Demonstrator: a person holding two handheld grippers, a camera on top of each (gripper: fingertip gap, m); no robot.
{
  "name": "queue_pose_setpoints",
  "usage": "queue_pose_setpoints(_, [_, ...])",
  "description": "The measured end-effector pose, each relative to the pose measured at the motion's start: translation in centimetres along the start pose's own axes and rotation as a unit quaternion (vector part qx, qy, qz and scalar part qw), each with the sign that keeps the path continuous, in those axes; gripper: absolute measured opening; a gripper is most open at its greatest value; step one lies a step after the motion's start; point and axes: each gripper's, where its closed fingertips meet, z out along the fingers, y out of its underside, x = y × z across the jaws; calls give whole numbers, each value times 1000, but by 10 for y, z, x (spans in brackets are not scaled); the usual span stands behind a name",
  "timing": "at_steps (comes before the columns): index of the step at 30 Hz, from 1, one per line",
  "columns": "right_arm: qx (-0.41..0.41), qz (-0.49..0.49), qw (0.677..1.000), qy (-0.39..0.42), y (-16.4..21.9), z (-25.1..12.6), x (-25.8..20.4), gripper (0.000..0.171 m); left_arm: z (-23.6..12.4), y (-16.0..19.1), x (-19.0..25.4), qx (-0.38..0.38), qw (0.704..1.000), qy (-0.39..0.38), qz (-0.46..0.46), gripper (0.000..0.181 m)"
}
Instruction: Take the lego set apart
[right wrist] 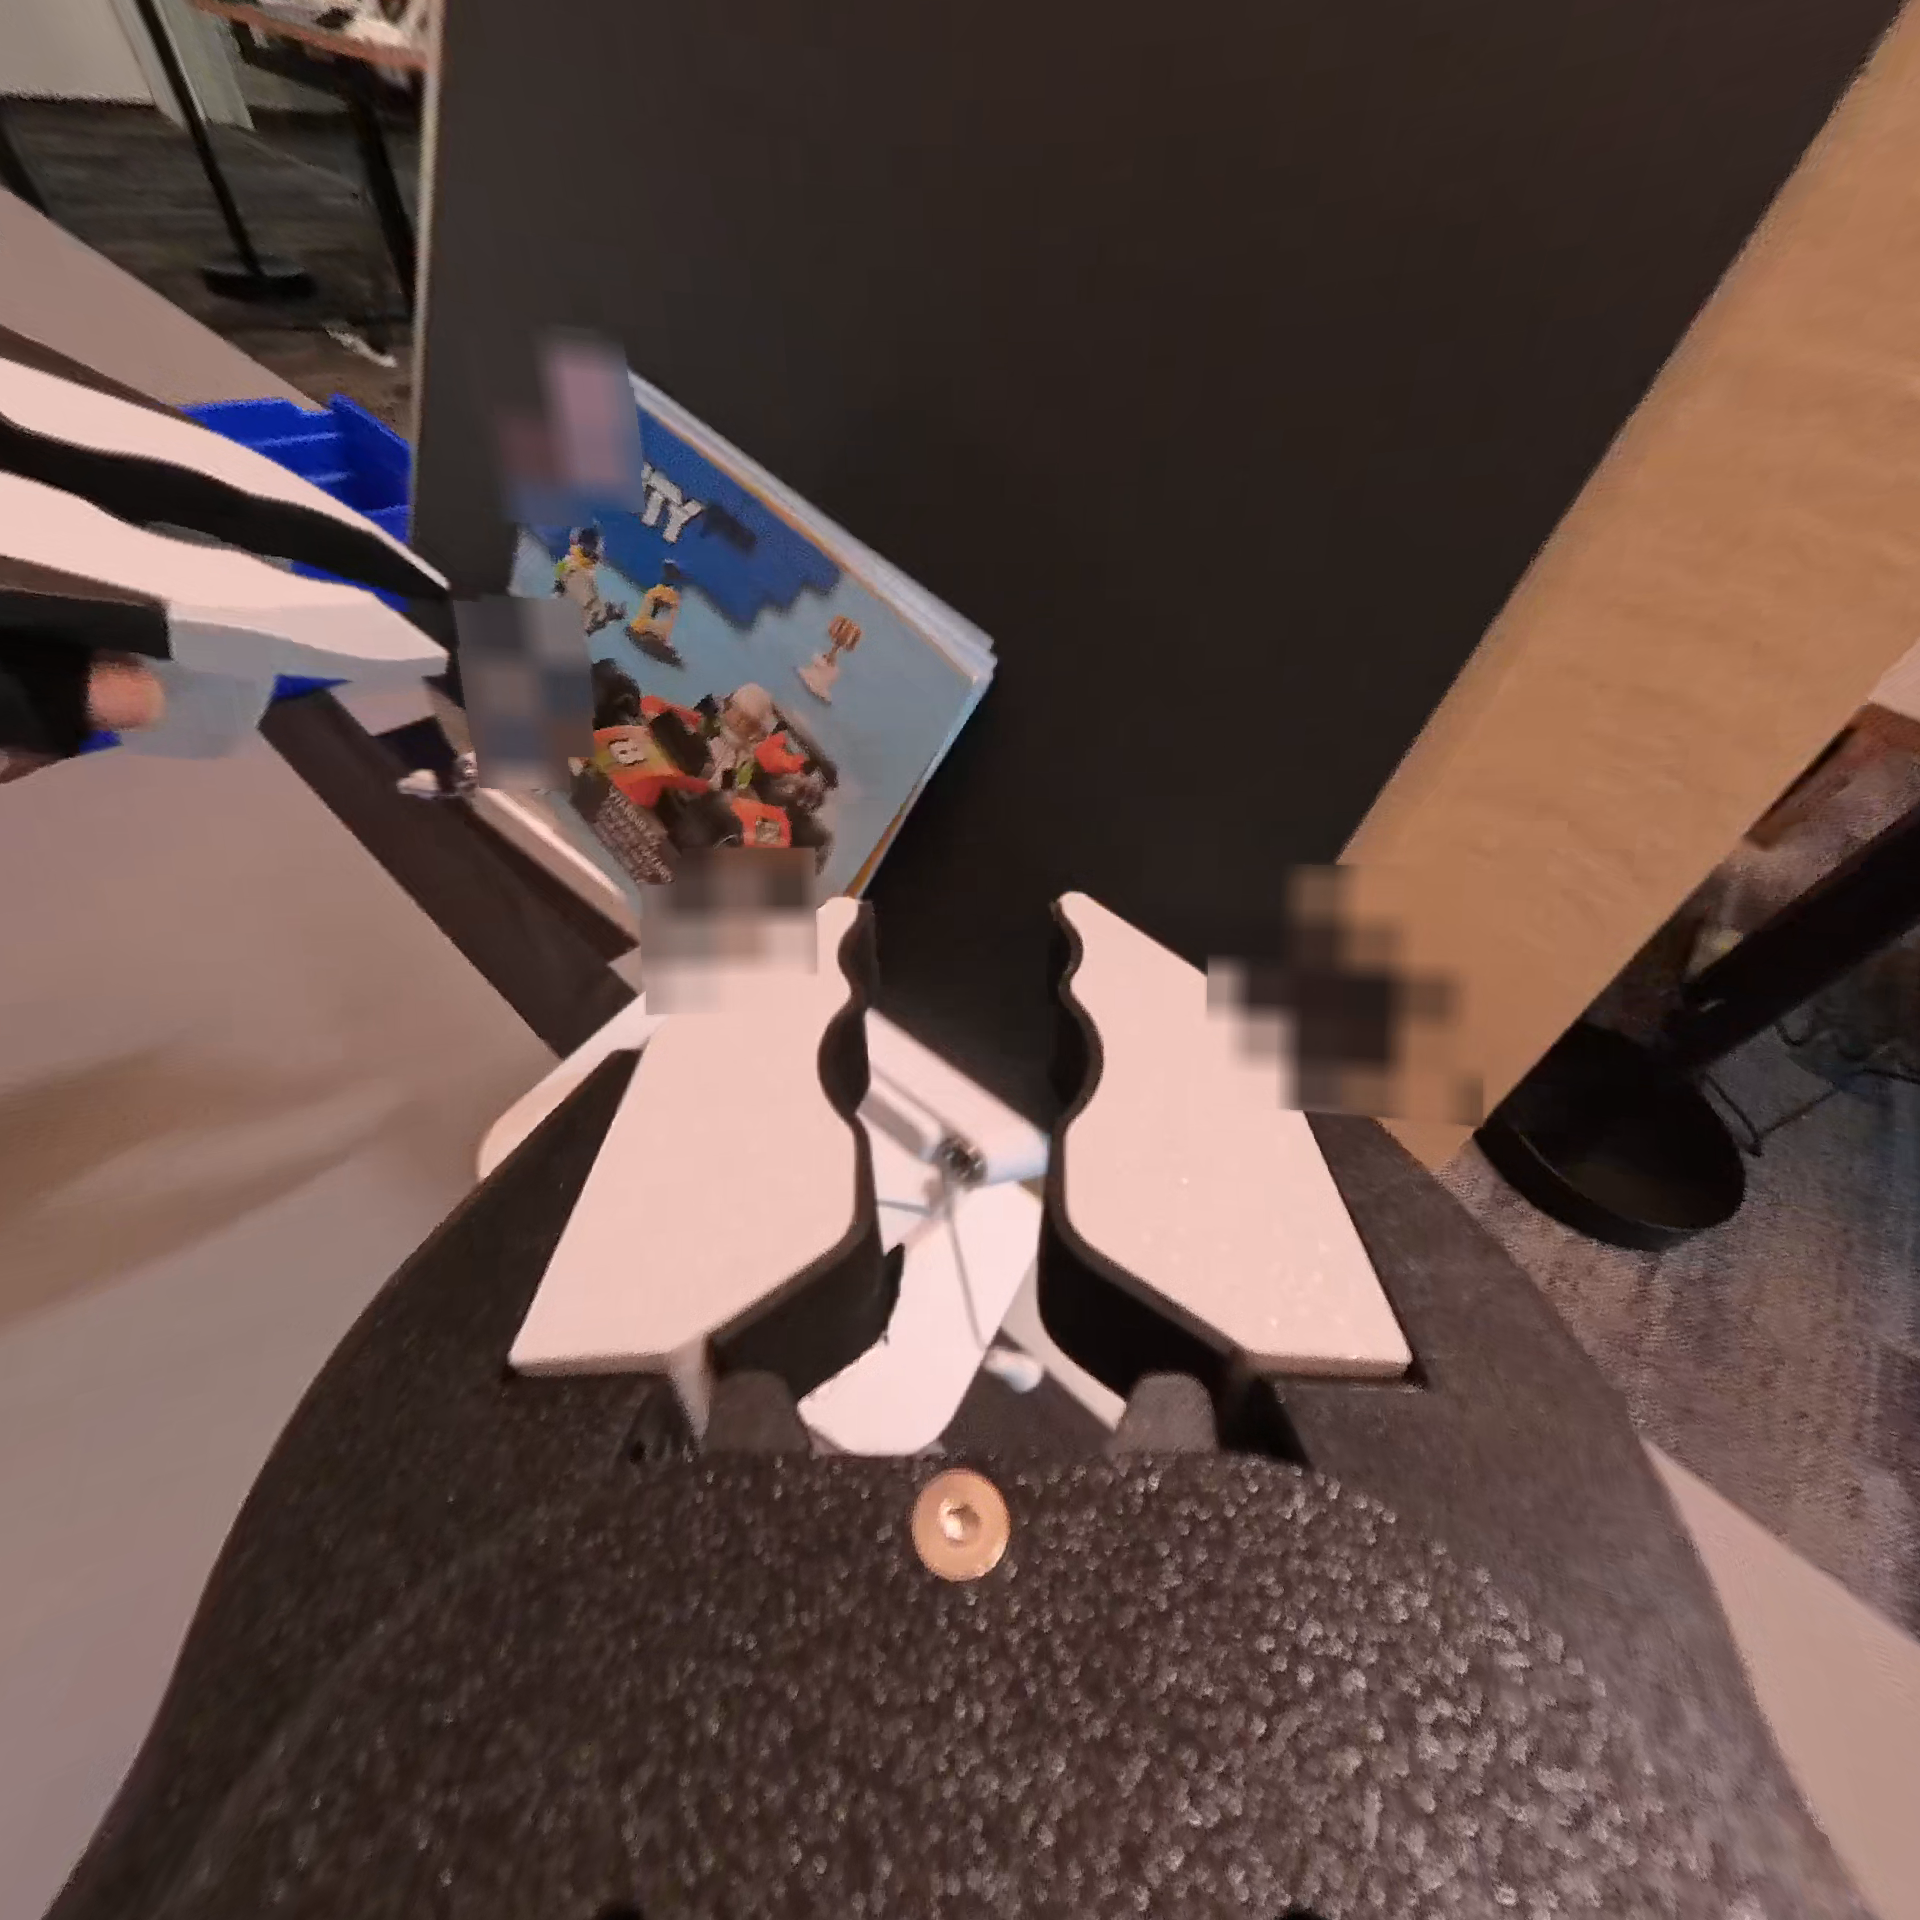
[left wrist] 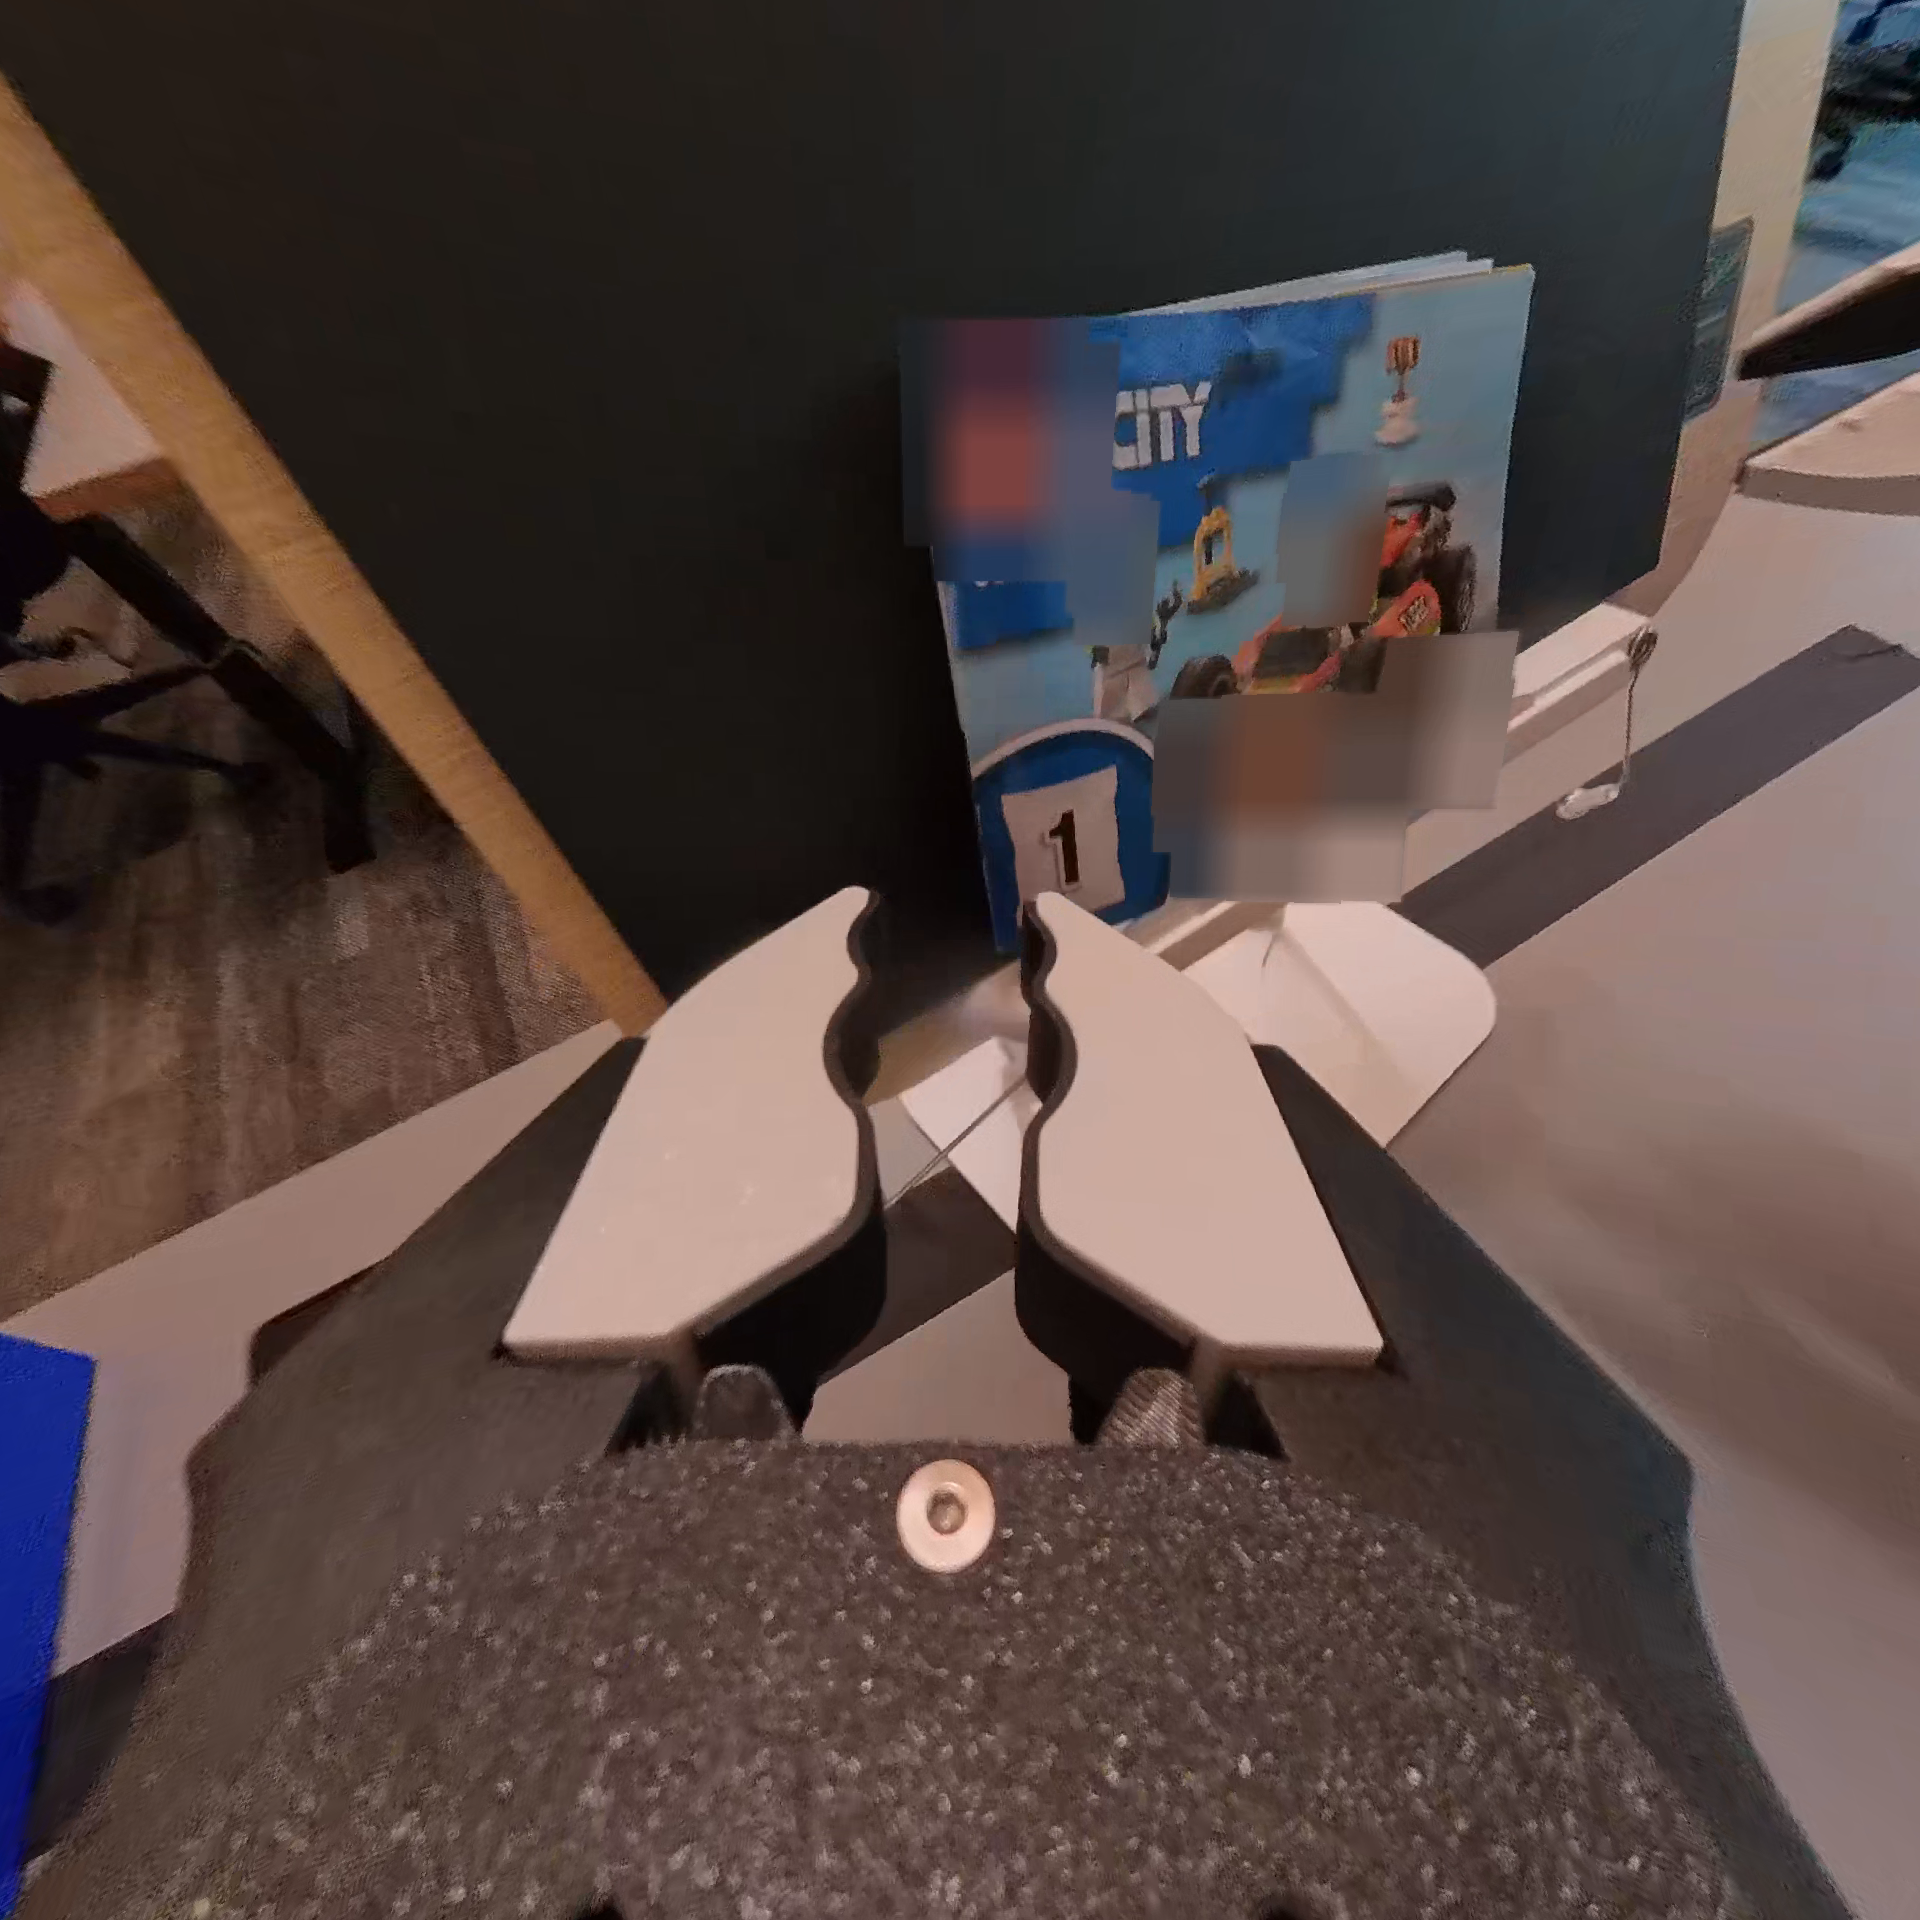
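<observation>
No built lego model shows in either view. A blue lego instruction booklet (left wrist: 1299,364) stands on a white stand (left wrist: 1371,987) against a dark panel; it also shows in the right wrist view (right wrist: 790,623). My left gripper (left wrist: 951,914) is open and empty, just in front of the booklet's lower left corner. My right gripper (right wrist: 964,920) is open and empty, to the right of the booklet, above the stand's base (right wrist: 904,1382). The left gripper (right wrist: 442,623) also shows at the left of the right wrist view, held by a hand (right wrist: 114,696).
The dark panel (left wrist: 623,416) closes off the back of the white table (left wrist: 1662,1247). A black strip (left wrist: 1662,748) runs across the table. A blue bin (right wrist: 312,457) sits at the left, its edge also in the left wrist view (left wrist: 31,1558). A wooden beam (right wrist: 1662,520) slants at the right. About 20 centimetres separates my left fingertips from my right.
</observation>
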Motion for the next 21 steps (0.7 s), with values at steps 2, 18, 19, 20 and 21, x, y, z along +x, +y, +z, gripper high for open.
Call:
queue_pose_setpoints(2, [16, 0, 1000, 16, 7, -12, -9, 31, -10, 4, 2, 7, 999, -21, 35, 23])
queue_pose_setpoints(18, [62, 11, 994, 91, 19, -30, -92, 0, -42, 7, 69, 57, 996, -64, 34, 0])
queue_pose_setpoints(19, [62, 9, 994, 92, 19, -30, -93, 0, -43, 6, 67, 59, 995, -69, 35, 0])
queue_pose_setpoints(20, [61, 7, 994, 94, 19, -30, -94, 0, -43, 6, 66, 59, 995, -72, 35, 0])
queue_pose_setpoints(21, [60, 6, 994, 94, 18, -30, -95, 0, -42, 5, 65, 60, 995, -74, 35, 0])
